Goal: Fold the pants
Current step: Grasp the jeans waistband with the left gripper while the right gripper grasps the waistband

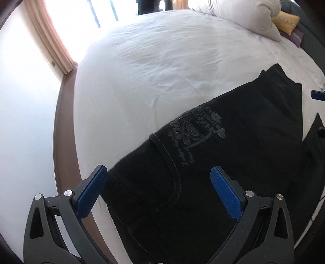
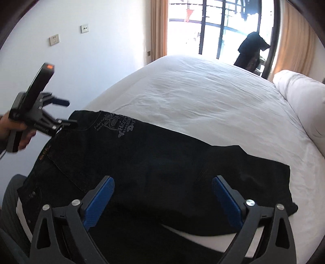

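Black pants (image 1: 233, 152) with a grey print lie flat on the white bed sheet (image 1: 162, 61), waist end toward the bed's edge. My left gripper (image 1: 158, 170) hovers open over the waist end, nothing between its blue pads. In the right wrist view the same pants (image 2: 142, 162) stretch across the sheet (image 2: 203, 91), and my right gripper (image 2: 163, 179) stands open above the leg part, holding nothing. The left gripper (image 2: 67, 112), held by a hand (image 2: 12, 130), shows at the waist corner. A blue fingertip (image 1: 317, 94) of the right gripper peeks in at the far right edge.
A brown wooden bed frame (image 1: 65, 121) borders the mattress beside a white wall. A bunched white duvet (image 1: 254, 16) and a yellow cushion (image 1: 286, 22) lie at the head. A balcony door (image 2: 213, 30) with a dark garment (image 2: 251, 46) hanging stands beyond the bed.
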The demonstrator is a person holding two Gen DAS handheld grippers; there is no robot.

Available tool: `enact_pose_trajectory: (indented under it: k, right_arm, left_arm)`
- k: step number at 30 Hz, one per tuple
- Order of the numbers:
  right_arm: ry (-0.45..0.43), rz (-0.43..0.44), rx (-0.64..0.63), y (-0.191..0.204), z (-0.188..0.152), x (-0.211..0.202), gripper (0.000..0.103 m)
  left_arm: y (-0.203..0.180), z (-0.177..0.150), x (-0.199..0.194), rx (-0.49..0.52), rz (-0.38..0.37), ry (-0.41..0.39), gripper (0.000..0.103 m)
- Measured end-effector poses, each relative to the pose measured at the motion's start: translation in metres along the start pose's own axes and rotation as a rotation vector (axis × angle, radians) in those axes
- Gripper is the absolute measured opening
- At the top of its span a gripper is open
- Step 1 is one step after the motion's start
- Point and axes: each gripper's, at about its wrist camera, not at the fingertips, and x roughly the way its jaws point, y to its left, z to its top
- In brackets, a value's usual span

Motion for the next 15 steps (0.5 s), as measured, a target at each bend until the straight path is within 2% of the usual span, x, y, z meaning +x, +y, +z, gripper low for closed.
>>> enact_pose_trajectory:
  k: [2,6,9,10,12,15]
  right_arm:
    - [0.037,0.048,-0.033,-0.009,0.008,0.017,0.087]
    - [0.056,0.108,-0.055,-0.022,0.016,0.037,0.086]
    - [0.047,0.141,-0.061,-0.030,0.023,0.048,0.086]
    - [0.045,0.143,-0.064,-0.031,0.025,0.052,0.086]
    - [0.046,0.155,-0.070,-0.034,0.031,0.060,0.086]
    - [0.051,0.183,-0.084,-0.036,0.039,0.071,0.079]
  left_arm:
    - [0.013,0.020,0.019,0.027,-0.066,0.043,0.103]
    - [0.028,0.046,0.043,0.074,-0.127,0.099,0.101]
    - [0.027,0.055,0.066,0.111,-0.176,0.176,0.093]
    - [0.024,0.055,0.074,0.130,-0.186,0.207,0.087]
    - [0.016,0.048,0.088,0.169,-0.184,0.259,0.081]
    - [0.015,0.047,0.096,0.171,-0.201,0.267,0.071]
